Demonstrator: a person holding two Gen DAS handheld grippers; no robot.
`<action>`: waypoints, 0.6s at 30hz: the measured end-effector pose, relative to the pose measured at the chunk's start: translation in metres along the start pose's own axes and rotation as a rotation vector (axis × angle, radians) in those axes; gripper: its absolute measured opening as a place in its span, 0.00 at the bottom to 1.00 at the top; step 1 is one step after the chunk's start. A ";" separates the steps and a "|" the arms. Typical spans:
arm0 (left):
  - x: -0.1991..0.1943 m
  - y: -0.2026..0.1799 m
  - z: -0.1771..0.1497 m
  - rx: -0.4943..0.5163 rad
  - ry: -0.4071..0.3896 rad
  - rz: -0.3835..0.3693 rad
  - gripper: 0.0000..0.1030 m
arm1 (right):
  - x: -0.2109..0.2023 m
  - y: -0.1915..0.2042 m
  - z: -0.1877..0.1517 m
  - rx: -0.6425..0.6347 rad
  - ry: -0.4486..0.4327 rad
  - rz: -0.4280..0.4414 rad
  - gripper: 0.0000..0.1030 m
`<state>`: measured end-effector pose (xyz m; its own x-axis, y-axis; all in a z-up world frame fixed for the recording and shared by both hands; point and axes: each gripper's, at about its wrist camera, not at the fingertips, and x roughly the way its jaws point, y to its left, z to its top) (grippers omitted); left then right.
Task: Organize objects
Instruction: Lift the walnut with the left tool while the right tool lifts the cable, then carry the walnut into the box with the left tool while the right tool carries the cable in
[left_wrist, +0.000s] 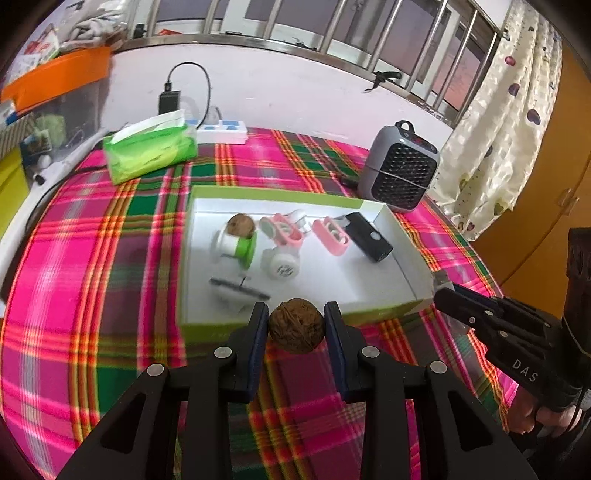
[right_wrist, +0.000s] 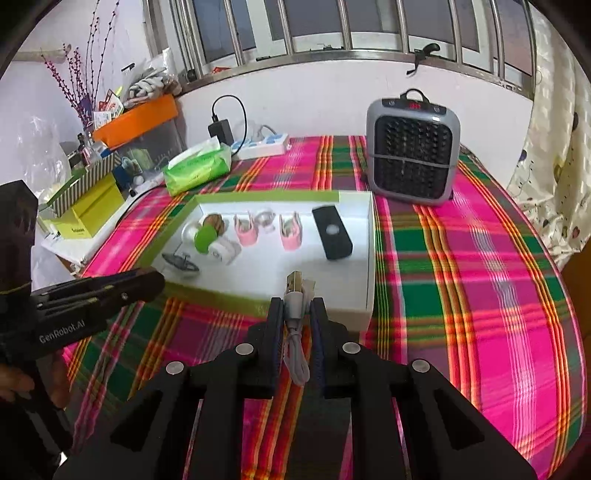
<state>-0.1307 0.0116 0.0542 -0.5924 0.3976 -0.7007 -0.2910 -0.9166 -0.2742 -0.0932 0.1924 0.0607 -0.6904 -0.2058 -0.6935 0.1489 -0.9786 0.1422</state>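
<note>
A brown walnut (left_wrist: 296, 325) sits clamped in my left gripper (left_wrist: 296, 315), just before the near rim of the white tray (left_wrist: 391, 280) with green edges. My right gripper (right_wrist: 297, 308) is shut on a grey USB cable (right_wrist: 294, 321), whose metal plug pokes out over the tray's (right_wrist: 332, 291) near edge. Inside the tray lie a second walnut (left_wrist: 241, 225), a green and white roll (left_wrist: 236, 248), a white roll (left_wrist: 281, 263), two pink cases (left_wrist: 331, 235), a black box (left_wrist: 369, 236) and a dark clip (left_wrist: 239, 288). The right gripper (left_wrist: 443, 295) also shows at the tray's near right corner.
A grey heater (right_wrist: 413, 147) stands behind the tray on the plaid cloth (right_wrist: 461, 280). A green tissue pack (left_wrist: 149, 149), a white power strip (left_wrist: 221, 131) and a black charger (left_wrist: 169, 101) lie at the back. Boxes and clutter (right_wrist: 88, 206) crowd the left side. A hand (left_wrist: 546, 413) holds the right gripper.
</note>
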 end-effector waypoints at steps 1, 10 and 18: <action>0.004 0.000 0.004 -0.005 0.004 -0.010 0.28 | 0.002 -0.001 0.003 -0.004 0.000 0.006 0.15; 0.037 -0.009 0.029 0.012 0.034 -0.037 0.28 | 0.033 -0.011 0.023 -0.004 0.052 0.090 0.15; 0.067 -0.017 0.045 0.040 0.063 -0.054 0.28 | 0.062 -0.020 0.031 -0.017 0.115 0.112 0.15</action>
<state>-0.1993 0.0555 0.0415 -0.5266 0.4419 -0.7262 -0.3520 -0.8909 -0.2869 -0.1608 0.1986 0.0371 -0.5831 -0.3107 -0.7506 0.2333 -0.9491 0.2116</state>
